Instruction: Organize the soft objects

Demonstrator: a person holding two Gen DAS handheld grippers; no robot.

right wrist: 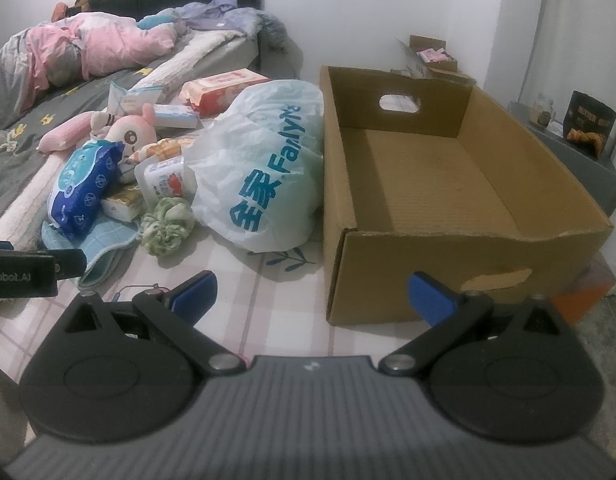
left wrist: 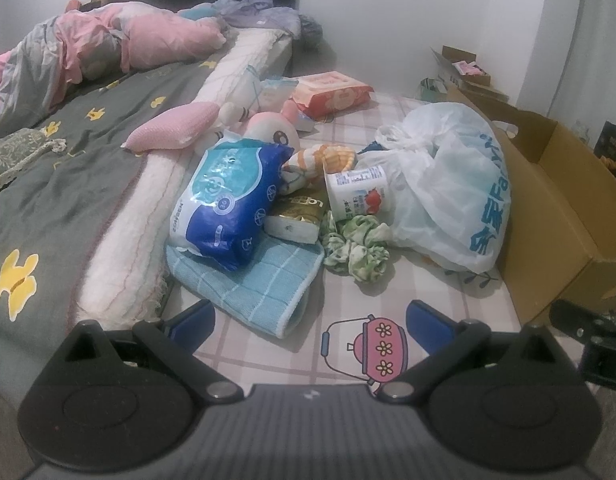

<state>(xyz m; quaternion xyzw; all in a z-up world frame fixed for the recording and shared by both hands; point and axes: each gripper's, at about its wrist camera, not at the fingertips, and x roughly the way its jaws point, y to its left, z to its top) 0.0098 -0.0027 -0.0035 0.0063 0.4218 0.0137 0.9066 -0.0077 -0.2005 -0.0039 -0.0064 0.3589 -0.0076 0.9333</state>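
A blue wipes pack [left wrist: 228,200] lies on a light-blue towel [left wrist: 256,284], a green scrunchie [left wrist: 355,248] beside the white plastic bag [left wrist: 447,192]; left gripper [left wrist: 308,322] and right gripper [right wrist: 311,294] both gape wide, empty, near the cardboard box [right wrist: 439,184]

A pink checked sheet [right wrist: 244,304] covered the bed. On it sat a brown box [right wrist: 435,184], a white bag [right wrist: 264,168] and a blue towel [left wrist: 264,280].
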